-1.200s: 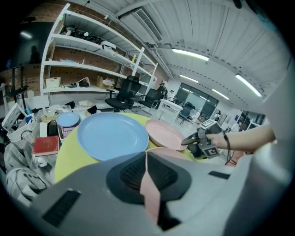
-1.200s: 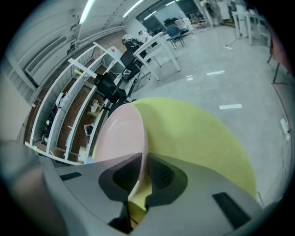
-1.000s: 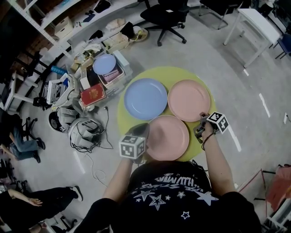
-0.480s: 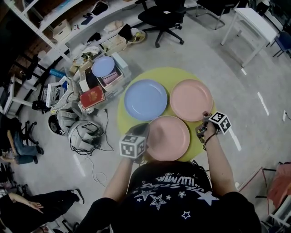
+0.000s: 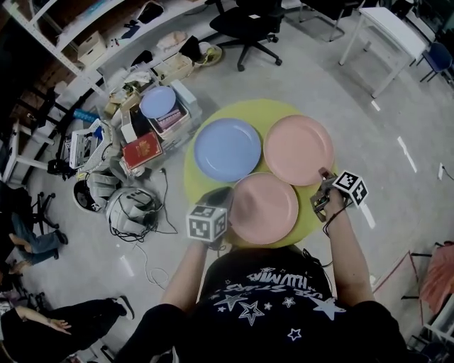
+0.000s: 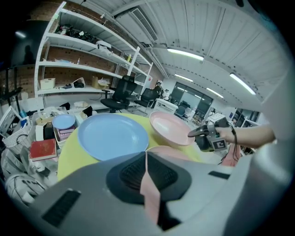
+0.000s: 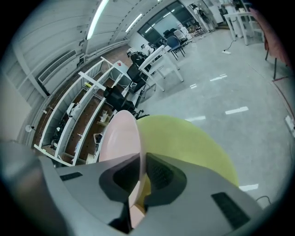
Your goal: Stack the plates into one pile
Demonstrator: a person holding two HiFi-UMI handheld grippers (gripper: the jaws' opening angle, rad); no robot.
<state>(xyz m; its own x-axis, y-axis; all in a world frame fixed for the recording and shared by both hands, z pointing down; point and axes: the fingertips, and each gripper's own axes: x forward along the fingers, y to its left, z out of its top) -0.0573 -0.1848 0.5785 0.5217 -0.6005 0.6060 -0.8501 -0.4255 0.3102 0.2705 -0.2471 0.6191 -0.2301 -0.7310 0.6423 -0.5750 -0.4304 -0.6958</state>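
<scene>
Three plates are at a round yellow table (image 5: pixel 195 181). The blue plate (image 5: pixel 227 149) lies flat at the back left. The near pink plate (image 5: pixel 266 209) has its left rim pinched in my left gripper (image 5: pixel 225 200), whose jaws are shut on the rim (image 6: pixel 146 159). My right gripper (image 5: pixel 320 177) is shut on the near right rim of the far pink plate (image 5: pixel 298 149). In the right gripper view this plate (image 7: pixel 120 136) stands tilted between the pads, raised off the table (image 7: pixel 189 143). The left gripper view shows that plate (image 6: pixel 168 129) lifted, with the right gripper (image 6: pixel 205 136) on it.
On the floor left of the table lie books, a red book (image 5: pixel 145 149), a small blue plate (image 5: pixel 157 101) on a stack, boxes and cables (image 5: pixel 135 209). An office chair (image 5: pixel 245 21) and a white table (image 5: pixel 386 32) stand beyond. Shelving runs along the far left.
The right gripper has shifted a little to the right and up with the far pink plate in it. The left gripper stays on the near pink plate's rim.
</scene>
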